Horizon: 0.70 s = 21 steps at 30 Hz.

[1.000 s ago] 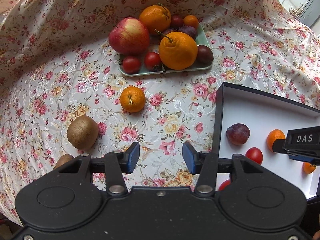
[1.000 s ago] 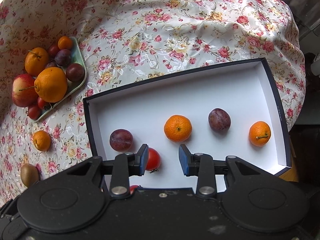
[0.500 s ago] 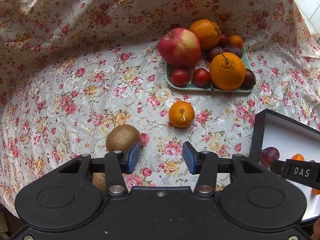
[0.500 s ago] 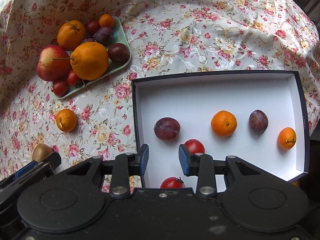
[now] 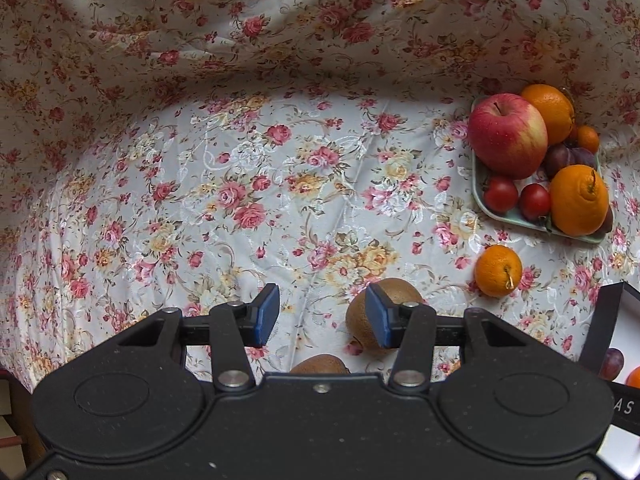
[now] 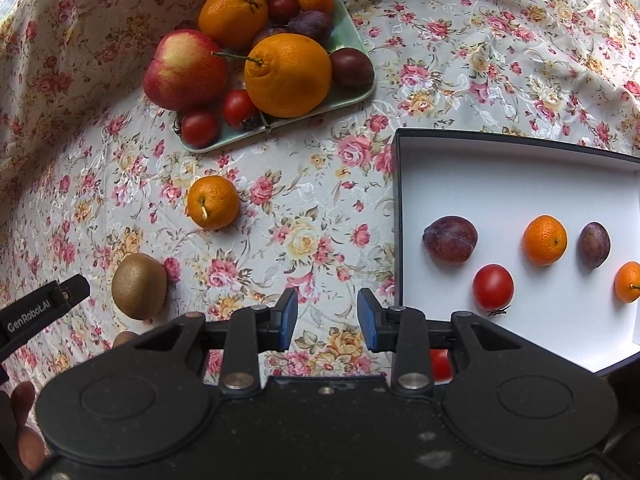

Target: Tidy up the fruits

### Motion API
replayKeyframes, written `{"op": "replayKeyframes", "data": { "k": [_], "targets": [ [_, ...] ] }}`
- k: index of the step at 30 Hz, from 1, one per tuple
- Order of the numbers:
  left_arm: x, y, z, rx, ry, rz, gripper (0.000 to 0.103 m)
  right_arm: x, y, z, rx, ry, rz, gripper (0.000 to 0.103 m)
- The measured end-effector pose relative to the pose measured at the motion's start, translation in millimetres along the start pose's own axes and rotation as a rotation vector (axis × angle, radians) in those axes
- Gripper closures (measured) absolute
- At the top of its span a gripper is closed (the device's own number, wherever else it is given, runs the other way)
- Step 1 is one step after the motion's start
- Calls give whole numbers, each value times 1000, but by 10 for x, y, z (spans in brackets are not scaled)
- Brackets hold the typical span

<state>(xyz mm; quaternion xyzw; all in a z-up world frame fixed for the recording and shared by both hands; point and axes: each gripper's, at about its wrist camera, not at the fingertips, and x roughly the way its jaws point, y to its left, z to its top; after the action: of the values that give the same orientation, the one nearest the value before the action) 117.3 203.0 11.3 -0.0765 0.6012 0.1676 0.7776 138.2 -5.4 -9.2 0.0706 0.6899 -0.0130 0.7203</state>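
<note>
Cloth (image 5: 248, 184) bare ahead of left gripper (image 5: 322, 312), released; right gripper (image 6: 327, 319) released, just beside box edge (image 6: 397, 216).

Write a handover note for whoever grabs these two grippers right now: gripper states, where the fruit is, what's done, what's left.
Left hand-held gripper: open, empty, above the two brown kiwis on the floral tablecloth.
Right hand-held gripper: open, empty, over cloth beside the white-lined black box.
Done: two purple plums, two small tangerines and tomatoes lie in the box.
Left: kiwis, loose small orange, and the green tray with red apple, oranges, plums, tomatoes.
</note>
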Motion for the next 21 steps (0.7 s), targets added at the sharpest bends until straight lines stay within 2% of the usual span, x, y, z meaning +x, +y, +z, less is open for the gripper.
{"op": "replayKeyframes", "data": {
  "k": [4, 10, 13, 18, 21],
  "targets": [
    [19, 24, 4, 10, 1, 3, 47, 46, 146, -9, -15, 3, 5, 67],
    [15, 77, 7, 8, -31, 31, 47, 48, 228, 11, 18, -40, 34, 67],
    [49, 112, 7, 2, -37, 57, 47, 16, 232, 16, 47, -92, 30, 67],
    [75, 184, 3, -11, -44, 60, 47, -90, 186, -30, 155, -245, 24, 67],
    [59, 231, 4, -16, -77, 71, 47, -134, 189, -51, 169, -320, 38, 67]
  ]
}}
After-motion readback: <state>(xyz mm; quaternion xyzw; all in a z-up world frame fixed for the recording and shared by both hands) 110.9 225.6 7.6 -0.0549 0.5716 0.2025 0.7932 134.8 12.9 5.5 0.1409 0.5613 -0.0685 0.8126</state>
